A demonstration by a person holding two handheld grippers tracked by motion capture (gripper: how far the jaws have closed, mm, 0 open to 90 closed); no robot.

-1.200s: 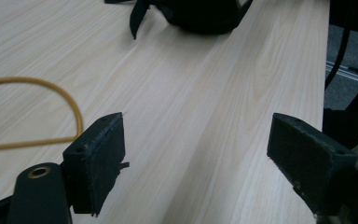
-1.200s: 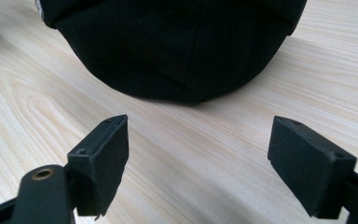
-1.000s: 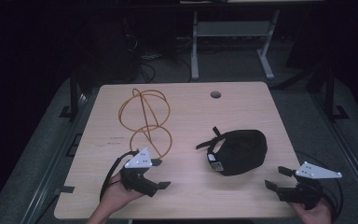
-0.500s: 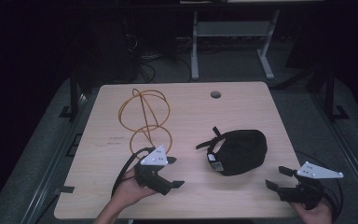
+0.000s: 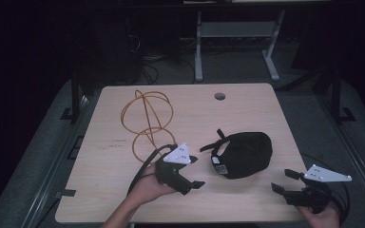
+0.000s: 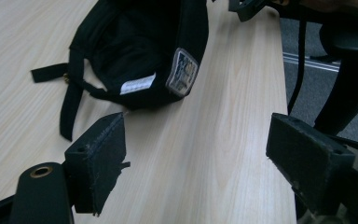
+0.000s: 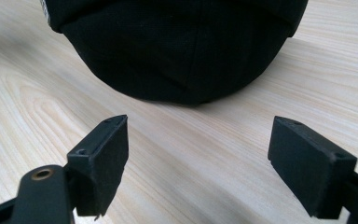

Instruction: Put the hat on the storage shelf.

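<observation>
A black cap [image 5: 244, 154] lies on the wooden table [image 5: 195, 114] right of centre, its strap and inner labels turned toward the left. My left gripper [image 5: 195, 173] hovers just left of it, open and empty. In the left gripper view the cap [image 6: 140, 51] is close ahead, with a white tag and a woven patch showing. My right gripper [image 5: 283, 181] is near the table's front right corner, open, aimed at the cap's crown [image 7: 177, 46], with bare wood between its pads.
An orange wire frame of looped rings [image 5: 147, 121] stands at the table's left middle. A round cable hole [image 5: 219, 96] sits near the far edge. Metal stand legs [image 5: 233, 42] rise on the dark floor behind the table.
My left gripper has moved right and slightly forward, closing in on the cap's open side. The right gripper has stayed where it was.
</observation>
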